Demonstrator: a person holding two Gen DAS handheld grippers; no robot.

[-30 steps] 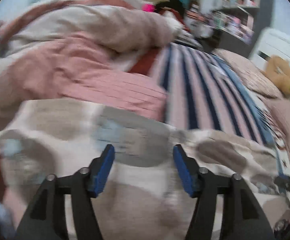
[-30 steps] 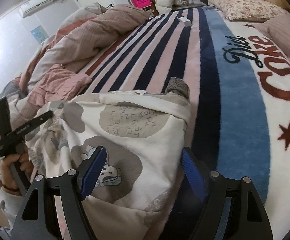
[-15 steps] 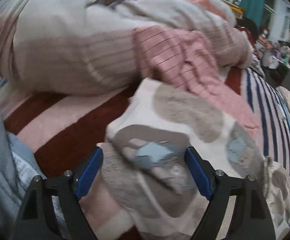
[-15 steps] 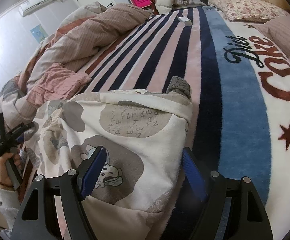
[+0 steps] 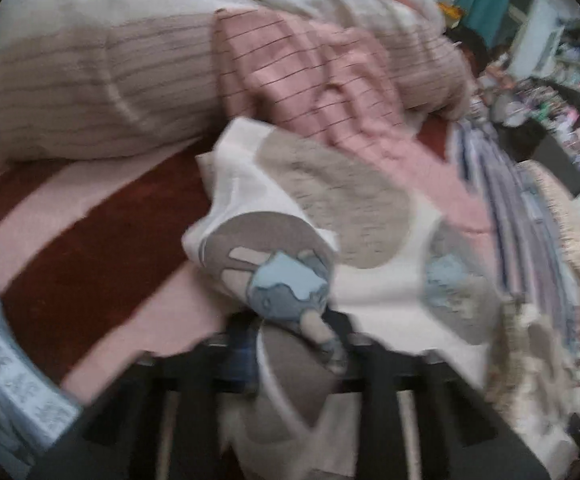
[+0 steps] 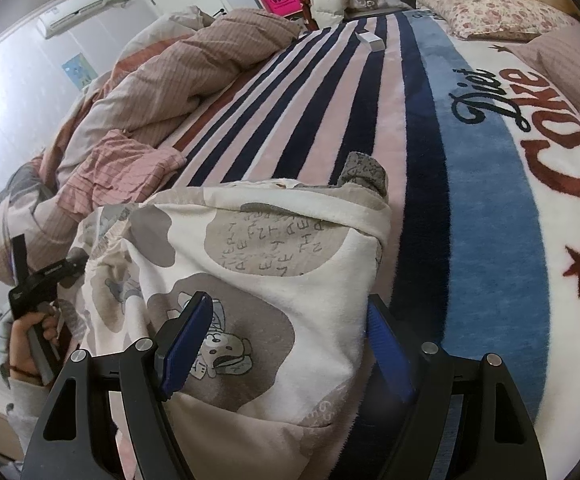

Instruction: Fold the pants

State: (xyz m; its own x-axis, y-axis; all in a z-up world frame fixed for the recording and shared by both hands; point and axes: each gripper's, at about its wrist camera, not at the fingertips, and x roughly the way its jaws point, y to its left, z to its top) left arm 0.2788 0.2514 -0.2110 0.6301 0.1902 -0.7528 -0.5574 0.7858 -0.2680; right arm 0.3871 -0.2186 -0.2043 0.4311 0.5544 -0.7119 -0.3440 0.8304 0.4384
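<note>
- Where the left wrist view looks down its own fingers, the left gripper [image 5: 296,344] sits at six o'clock with its jaws closing on a bunched corner of the pants [image 5: 354,216]; the cloth lies between the pads, which look pressed against it, though blur softens the contact.
- The pants, cream with grey patches and a small blue cartoon figure, spread from centre frame toward four o'clock.
- At eleven o'clock a pale striped duvet [image 5: 89,92] is heaped; a pink checked garment [image 5: 314,80] lies at twelve to one o'clock, its lower edge meeting the pants.
- A blanket [image 5: 101,240] with red and pink bands runs from nine to seven o'clock beneath the pants.
- A light blue patterned cloth [image 5: 5,376] shows at eight o'clock, near the frame edge.
- In the right wrist view, the right gripper [image 6: 285,356] stands at six o'clock, jaws held wide apart; the near fold of the pants [image 6: 273,264] lies between the blue pads without being pinched.
- The pants occupy centre frame, folded over, waistband edge toward twelve o'clock.
- At eight o'clock a hand [image 6: 29,340] holds the left gripper [image 6: 45,276] at the far left edge of the pants.
- The blanket [image 6: 490,240] extends toward three o'clock, carrying lettering and a red star.
- The duvet [image 6: 193,76] sits at eleven o'clock, the pink garment [image 6: 125,168] at ten.
- A flowered pillow [image 6: 486,12] lies at one o'clock.
</note>
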